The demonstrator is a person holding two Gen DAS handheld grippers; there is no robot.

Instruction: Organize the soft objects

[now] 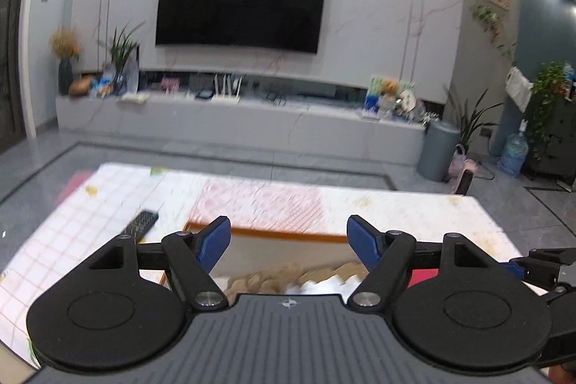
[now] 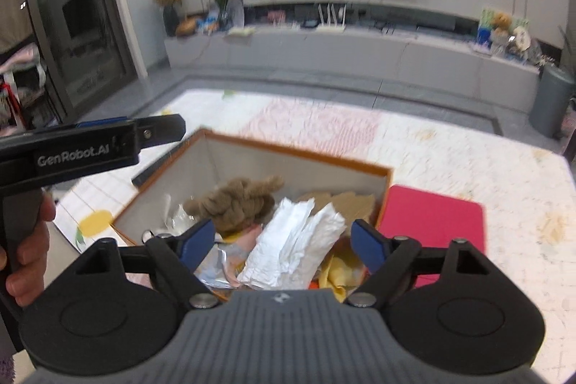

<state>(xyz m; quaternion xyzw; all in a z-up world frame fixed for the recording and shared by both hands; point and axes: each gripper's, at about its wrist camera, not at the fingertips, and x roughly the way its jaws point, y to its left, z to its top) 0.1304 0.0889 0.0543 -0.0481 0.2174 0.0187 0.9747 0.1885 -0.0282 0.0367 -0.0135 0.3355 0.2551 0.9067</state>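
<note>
Grippers tilted down above box (image 2: 298,164) (soft things inside) | left gripper (image 1: 288,240) fingers spread, empty | right gripper (image 2: 284,242) likewise

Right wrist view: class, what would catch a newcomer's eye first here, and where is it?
Probably the orange-rimmed box mid-table, stuffed with soft things: a brown knotted rope toy at the back, crumpled white paper in front. Just right of the box lies a flat red pad. The right gripper hangs open above the box, nothing between its blue fingers.
</note>
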